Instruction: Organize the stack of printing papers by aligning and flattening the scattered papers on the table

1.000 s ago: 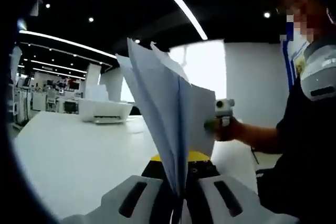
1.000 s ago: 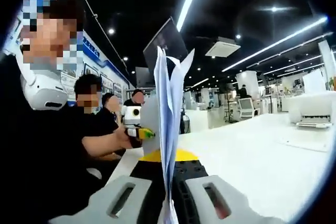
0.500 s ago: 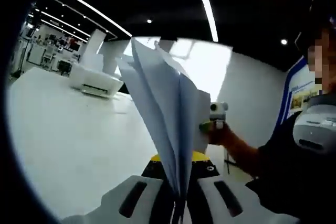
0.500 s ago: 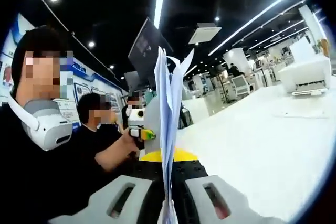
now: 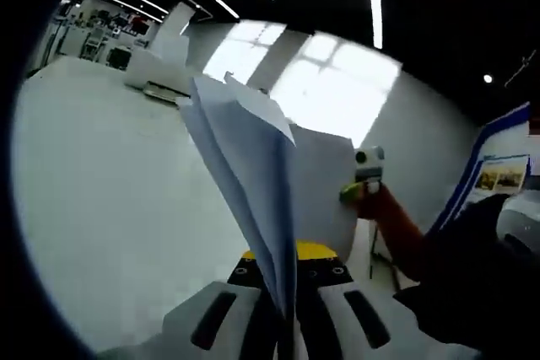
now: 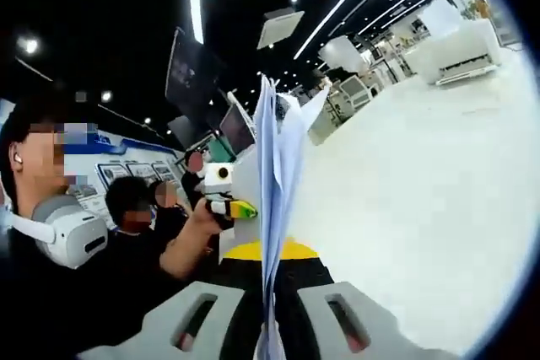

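We hold the papers (image 5: 253, 174) on edge above the table (image 5: 110, 208), left gripper (image 5: 287, 326) and right gripper (image 6: 272, 326) each pinching an end; fanned sheets may slip or crease if either grip eases.

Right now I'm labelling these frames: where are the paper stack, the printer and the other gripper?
paper stack (image 5: 253, 174), left gripper view, its fanned sheets.
printer (image 6: 451, 48), right gripper view, its white body.
right gripper (image 5: 364, 176), left gripper view, its green-tipped end.
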Demonstrator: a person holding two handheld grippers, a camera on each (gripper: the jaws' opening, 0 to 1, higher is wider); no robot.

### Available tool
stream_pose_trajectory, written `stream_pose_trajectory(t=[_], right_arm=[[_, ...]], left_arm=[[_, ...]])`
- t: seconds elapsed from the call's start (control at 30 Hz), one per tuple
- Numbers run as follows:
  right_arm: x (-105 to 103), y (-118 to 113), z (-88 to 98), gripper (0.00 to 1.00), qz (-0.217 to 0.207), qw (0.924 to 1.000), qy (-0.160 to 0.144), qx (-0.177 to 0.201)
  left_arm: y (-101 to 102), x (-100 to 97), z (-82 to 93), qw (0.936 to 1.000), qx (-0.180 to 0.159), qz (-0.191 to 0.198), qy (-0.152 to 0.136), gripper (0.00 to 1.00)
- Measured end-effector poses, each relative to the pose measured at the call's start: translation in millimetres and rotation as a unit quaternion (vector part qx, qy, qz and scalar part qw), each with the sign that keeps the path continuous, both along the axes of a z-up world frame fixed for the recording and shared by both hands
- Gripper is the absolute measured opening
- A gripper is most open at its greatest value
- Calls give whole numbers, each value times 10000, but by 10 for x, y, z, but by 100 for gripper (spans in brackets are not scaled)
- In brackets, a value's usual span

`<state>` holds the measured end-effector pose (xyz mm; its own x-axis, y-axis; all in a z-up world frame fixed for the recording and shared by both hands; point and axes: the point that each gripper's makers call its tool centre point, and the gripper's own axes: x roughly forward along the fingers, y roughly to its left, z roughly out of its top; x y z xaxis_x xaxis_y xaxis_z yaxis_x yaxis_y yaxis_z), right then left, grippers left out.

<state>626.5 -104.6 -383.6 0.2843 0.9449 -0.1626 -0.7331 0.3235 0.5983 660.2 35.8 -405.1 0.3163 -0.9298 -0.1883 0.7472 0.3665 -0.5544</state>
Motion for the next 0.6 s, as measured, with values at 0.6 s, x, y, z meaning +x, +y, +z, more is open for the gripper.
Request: stream_pose_trajectory(t=[0.6], right_arm=[[243, -188, -806, 0, -616, 9897, 766, -1043]], left_arm=[[-232, 140, -700, 9944, 930, -107, 484, 6]])
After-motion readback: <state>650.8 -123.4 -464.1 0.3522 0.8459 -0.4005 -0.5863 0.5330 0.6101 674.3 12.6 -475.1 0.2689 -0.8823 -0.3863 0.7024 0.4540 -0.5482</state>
